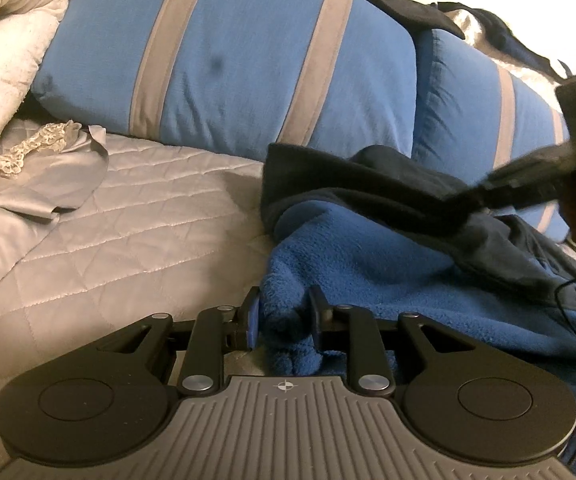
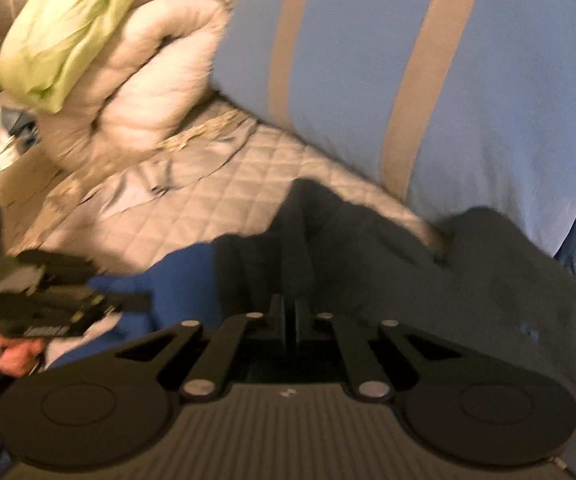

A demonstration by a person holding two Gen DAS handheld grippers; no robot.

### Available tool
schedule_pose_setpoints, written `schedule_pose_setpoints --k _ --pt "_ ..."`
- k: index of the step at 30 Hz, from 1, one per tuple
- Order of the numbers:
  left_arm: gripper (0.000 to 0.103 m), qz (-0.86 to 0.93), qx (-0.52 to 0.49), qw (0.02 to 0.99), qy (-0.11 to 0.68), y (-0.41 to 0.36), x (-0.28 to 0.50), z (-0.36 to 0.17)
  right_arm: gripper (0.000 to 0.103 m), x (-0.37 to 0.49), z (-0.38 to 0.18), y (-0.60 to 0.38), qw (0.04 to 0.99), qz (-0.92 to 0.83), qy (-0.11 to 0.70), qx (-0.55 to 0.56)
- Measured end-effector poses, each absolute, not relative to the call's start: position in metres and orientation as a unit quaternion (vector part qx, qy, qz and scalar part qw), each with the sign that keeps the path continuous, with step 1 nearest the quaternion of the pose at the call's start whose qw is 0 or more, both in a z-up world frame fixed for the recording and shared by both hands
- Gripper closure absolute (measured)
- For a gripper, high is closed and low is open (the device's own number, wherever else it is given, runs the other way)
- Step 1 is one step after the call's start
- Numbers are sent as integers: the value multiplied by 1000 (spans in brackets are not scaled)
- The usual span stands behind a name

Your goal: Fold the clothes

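A blue fleece garment with dark navy panels lies crumpled on the grey diamond-quilted bed cover, its far edge close against the pillows. Two plump blue pillows with grey stripes lean side by side along the back of the bed and close off the space behind the garment. To their left is a puffy cream duvet bundled into rolls, with a strip of pale lace trim and a loose fold of smooth grey satin sheet below it. In the right wrist view a crumpled lime-green cloth sits on top of the duvet.

The left hand-held gripper pinches a thick, nubbly bunch of the blue fleece at the garment's near left edge. The right hand-held gripper has its jaws pressed together over the dark navy part; that view is blurred, and whether any cloth is caught between them cannot be told. In the left wrist view it reaches in from the right above the navy panel, and a thin black cord lies across the fleece nearby.
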State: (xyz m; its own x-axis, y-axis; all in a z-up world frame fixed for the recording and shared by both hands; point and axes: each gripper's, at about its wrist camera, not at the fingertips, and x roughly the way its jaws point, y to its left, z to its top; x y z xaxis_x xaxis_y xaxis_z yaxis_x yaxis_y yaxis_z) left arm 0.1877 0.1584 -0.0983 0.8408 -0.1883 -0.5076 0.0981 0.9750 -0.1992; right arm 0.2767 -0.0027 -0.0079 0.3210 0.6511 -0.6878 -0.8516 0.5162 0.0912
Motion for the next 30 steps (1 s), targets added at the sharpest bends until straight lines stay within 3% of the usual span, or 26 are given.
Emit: schedule_pose_setpoints --k 9,10,11,12,14,15,19,30 --pt "77 -71 -78 957 272 157 187 -97 98 243 -27 -4 773 483 364 -193" --pt "77 -71 -79 956 273 158 187 -97 91 241 -28 -3 773 481 361 -202" --pt "75 -70 -80 956 274 158 187 -97 70 242 -26 -1 776 475 356 -214" --pt "73 -69 -81 956 275 159 188 -97 66 243 -23 1 780 469 350 -222" --pt "69 -67 -87 954 278 160 188 -96 38 254 -12 3 791 458 338 -221" --pt "67 -66 -90 954 280 161 189 -95 33 263 -7 5 797 455 337 -210" --pt "51 -59 -141 944 293 172 192 -94 28 293 5 25 809 452 325 -187" --pt "55 -109 -226 923 292 192 198 -94 31 349 -28 112 816 430 364 -133"
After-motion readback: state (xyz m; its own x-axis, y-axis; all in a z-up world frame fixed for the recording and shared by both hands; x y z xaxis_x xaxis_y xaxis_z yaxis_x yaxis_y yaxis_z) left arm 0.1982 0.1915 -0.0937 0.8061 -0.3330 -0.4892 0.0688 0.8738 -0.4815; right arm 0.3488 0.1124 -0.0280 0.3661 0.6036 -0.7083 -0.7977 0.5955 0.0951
